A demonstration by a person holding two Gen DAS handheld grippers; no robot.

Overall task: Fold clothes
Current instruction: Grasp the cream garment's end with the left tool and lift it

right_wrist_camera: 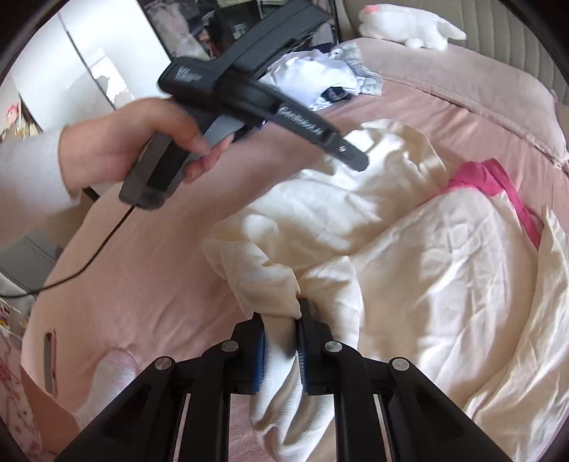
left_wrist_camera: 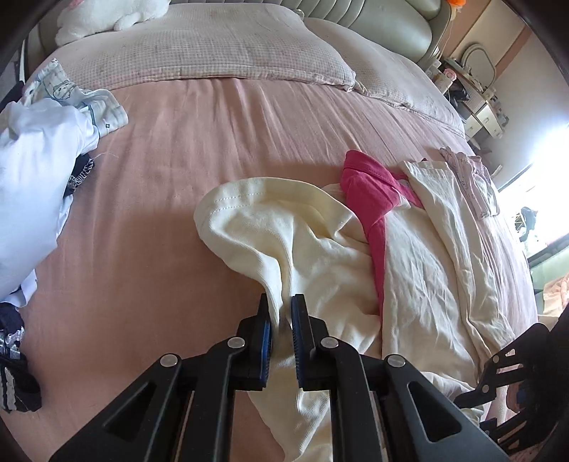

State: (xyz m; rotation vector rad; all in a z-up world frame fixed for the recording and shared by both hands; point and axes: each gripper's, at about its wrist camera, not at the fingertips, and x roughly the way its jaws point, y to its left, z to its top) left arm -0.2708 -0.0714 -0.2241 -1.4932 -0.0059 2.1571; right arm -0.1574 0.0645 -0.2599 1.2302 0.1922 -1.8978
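Nearest to me, my left hand-held gripper (left_wrist_camera: 282, 320) is clamped on a bunched fold of the cream cotton garment (left_wrist_camera: 426, 256); the cloth rises in a thin ridge between the blue pads and hangs below them toward the camera. My right hand-held gripper (right_wrist_camera: 282, 336) is likewise clamped on a thicker twisted roll of the same cream garment (right_wrist_camera: 444, 284), the fabric pinched between its blue pads and trailing down past them. I note no gap at either pair of pads; cloth fills both.

Beyond the pads, the garment spreads crumpled over the pink bed sheet (left_wrist_camera: 160, 220), lying mostly to the right of my left hand-held gripper. A magenta fabric piece (left_wrist_camera: 370, 199) is tucked in its folds. In the right wrist view I see the person's left hand (right_wrist_camera: 142, 149), sleeve at the wrist, gripping the handle of the other tool above the garment, a black cable hanging from it.

Further off, a heap of white and pale blue clothes (left_wrist_camera: 39, 170) sits at the left edge of the bed, well apart from the cream garment. At the head, a checked pink pillow (left_wrist_camera: 213, 46) and a white plush toy (left_wrist_camera: 106, 17).
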